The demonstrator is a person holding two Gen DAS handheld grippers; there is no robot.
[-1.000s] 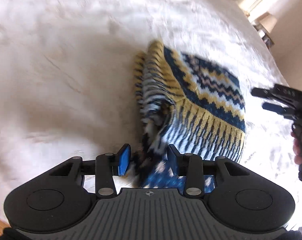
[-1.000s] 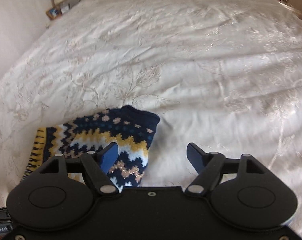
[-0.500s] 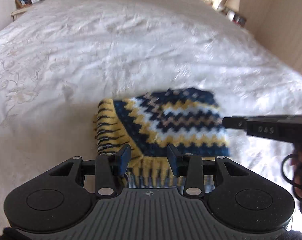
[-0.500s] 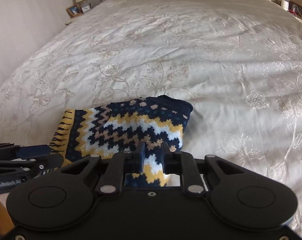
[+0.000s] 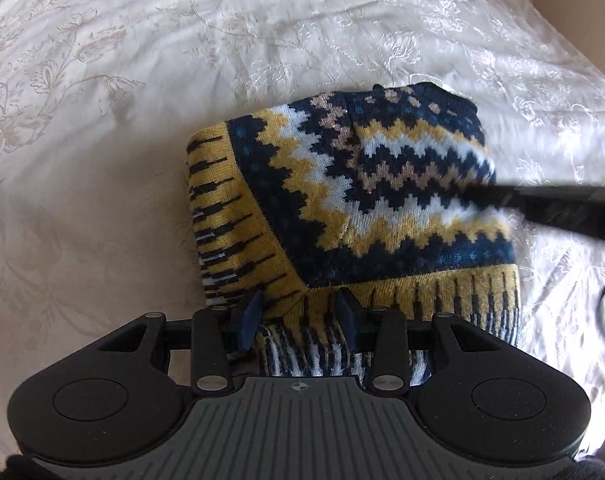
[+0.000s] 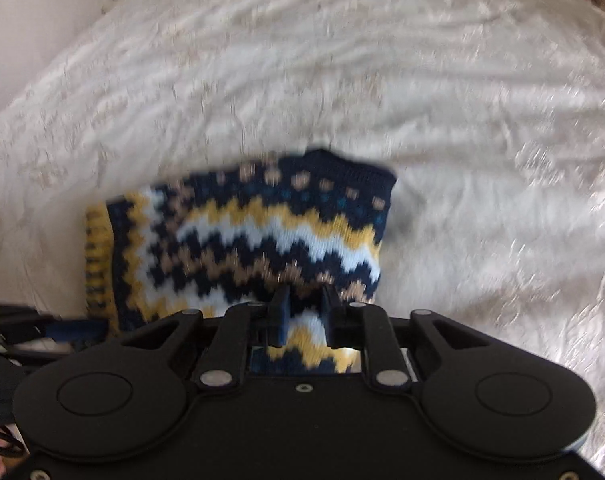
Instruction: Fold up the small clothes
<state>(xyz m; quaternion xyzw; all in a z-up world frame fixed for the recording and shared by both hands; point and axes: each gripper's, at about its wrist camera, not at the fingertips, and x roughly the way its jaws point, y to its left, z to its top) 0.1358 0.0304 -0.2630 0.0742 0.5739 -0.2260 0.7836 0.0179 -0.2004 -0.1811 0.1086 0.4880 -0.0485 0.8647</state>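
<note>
The knitted jumper (image 5: 362, 200), patterned in navy, mustard and white zigzags, is lying already folded into a compact block on the embroidered white bedspread (image 5: 102, 120), with its ribbed yellow hem turned toward the cameras. It is being held at that near edge from two places. The left hand-held gripper (image 5: 298, 312) is being kept partly closed, with the ribbed hem and the striped layer beneath it gathered between its blue pads, which appear to be pressing on the fabric. The right hand-held gripper (image 6: 304, 316) is being kept narrowed down on the near edge of the knit further along; the right wrist view is blurred, so it is only probable, not certain, that the pads are biting the cloth rather than merely straddling it. In the left wrist view the right tool is being seen as a dark bar crossing the jumper's right side. The step in hand is judged to be the taking up of the near edge for a further fold. What the next move calls for is that both grips be lifted together and carried evenly over toward the far neckline edge, so that the layers are not dragged apart or skewed, and the bundle is kept square as it is laid down.
</note>
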